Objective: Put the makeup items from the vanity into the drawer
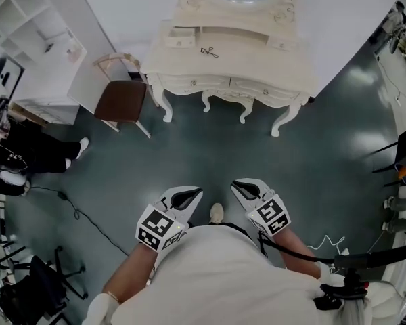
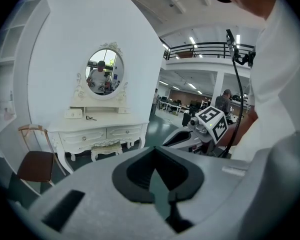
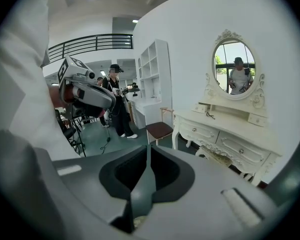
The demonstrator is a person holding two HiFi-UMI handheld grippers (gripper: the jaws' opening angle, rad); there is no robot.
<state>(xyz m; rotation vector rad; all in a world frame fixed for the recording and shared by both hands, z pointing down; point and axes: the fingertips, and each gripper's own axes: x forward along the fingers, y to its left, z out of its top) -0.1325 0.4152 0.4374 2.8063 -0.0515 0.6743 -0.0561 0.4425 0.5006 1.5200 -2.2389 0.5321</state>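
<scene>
The cream vanity (image 1: pixel 257 53) with an oval mirror stands against the far wall, a few steps ahead across the floor. A small dark metal makeup tool (image 1: pixel 209 51) lies on its top, beside a small cream box (image 1: pixel 181 41). Its two front drawers (image 1: pixel 193 82) are closed. My left gripper (image 1: pixel 197 192) and right gripper (image 1: pixel 235 183) are held close to my body, side by side, both shut and empty. The vanity (image 2: pixel 97 126) shows far off in the left gripper view, and the vanity (image 3: pixel 225 129) also in the right gripper view, with the tool (image 3: pixel 210 115) on top.
A brown-seated chair (image 1: pixel 122 100) stands left of the vanity, next to a white shelf unit (image 1: pixel 27 19). A cushioned stool (image 2: pixel 106 145) sits under the vanity. A person (image 1: pixel 27 156) stands at the left, with a cable (image 1: pixel 78 212) on the floor. Stands and gear crowd the right edge (image 1: pixel 399 161).
</scene>
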